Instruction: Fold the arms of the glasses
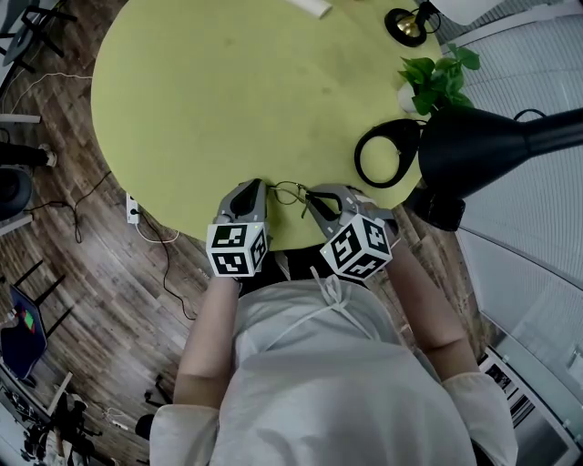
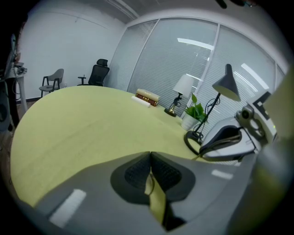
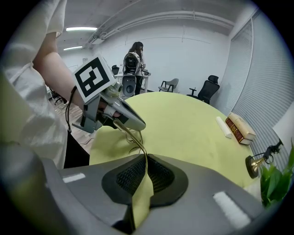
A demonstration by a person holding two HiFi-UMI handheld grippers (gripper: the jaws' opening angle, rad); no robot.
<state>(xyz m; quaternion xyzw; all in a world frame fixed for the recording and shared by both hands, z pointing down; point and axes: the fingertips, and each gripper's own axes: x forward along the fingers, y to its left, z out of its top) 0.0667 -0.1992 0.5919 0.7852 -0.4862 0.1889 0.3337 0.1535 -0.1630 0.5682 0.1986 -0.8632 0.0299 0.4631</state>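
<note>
Thin gold wire glasses (image 1: pixel 290 192) hang just over the near edge of the round yellow-green table (image 1: pixel 228 91), between my two grippers. My left gripper (image 1: pixel 259 188) is shut on one end of them; in its own view the jaws (image 2: pixel 150 158) are pressed together with only a pale sliver between. My right gripper (image 1: pixel 312 196) is shut on a glasses arm (image 3: pixel 133 137), which runs from its jaws (image 3: pixel 146 159) up to the left gripper (image 3: pixel 120 120). The wire rims dangle below that arm, partly hidden. The right gripper (image 2: pixel 216 147) shows at the right of the left gripper view.
A black desk lamp (image 1: pixel 492 141) with a ring base (image 1: pixel 387 153) stands at the table's right, beside a potted plant (image 1: pixel 437 77) and a small brass lamp (image 1: pixel 407 25). Books (image 3: pixel 239 126) and a white roll (image 3: pixel 223 127) lie at the far side. A person (image 3: pixel 133 64) stands beyond.
</note>
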